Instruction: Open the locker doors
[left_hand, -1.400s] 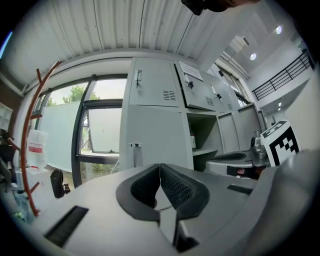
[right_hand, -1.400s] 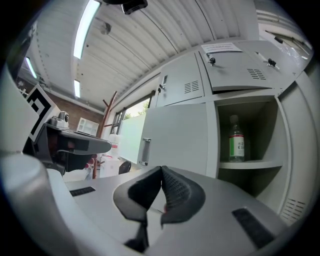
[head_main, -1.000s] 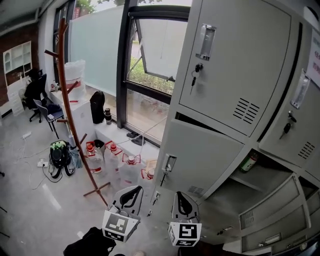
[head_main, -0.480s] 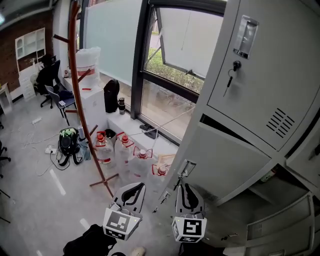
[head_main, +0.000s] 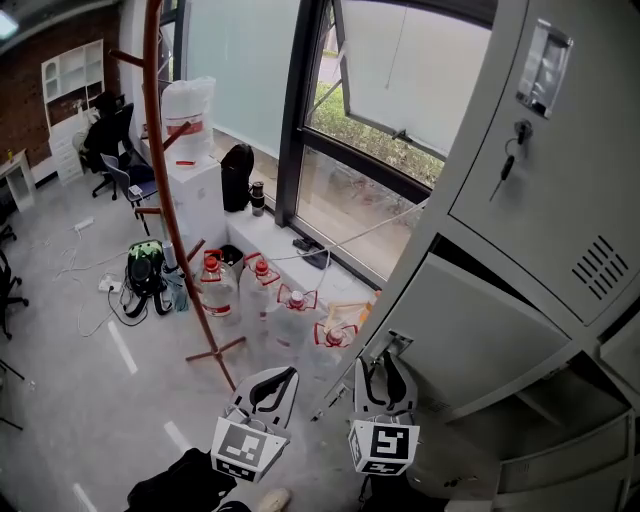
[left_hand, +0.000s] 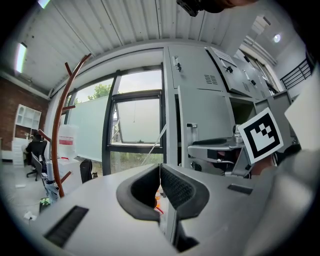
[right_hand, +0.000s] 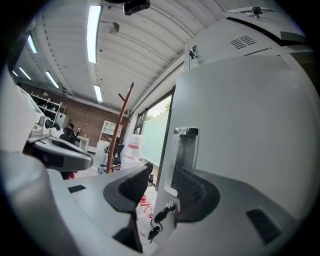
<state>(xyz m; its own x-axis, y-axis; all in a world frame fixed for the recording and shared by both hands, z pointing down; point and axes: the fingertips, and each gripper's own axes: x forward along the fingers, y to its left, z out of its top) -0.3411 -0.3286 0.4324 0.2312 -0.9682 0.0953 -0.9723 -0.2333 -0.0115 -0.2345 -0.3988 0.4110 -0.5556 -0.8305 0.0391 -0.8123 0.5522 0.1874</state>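
Around locker door (right_hand: 240, 130) — right gripper (right_hand: 161, 180), jaws just opened

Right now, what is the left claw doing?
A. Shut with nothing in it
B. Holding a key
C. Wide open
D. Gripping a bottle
A: in the left gripper view the left claw has its jaws closed together, and nothing is held between them.
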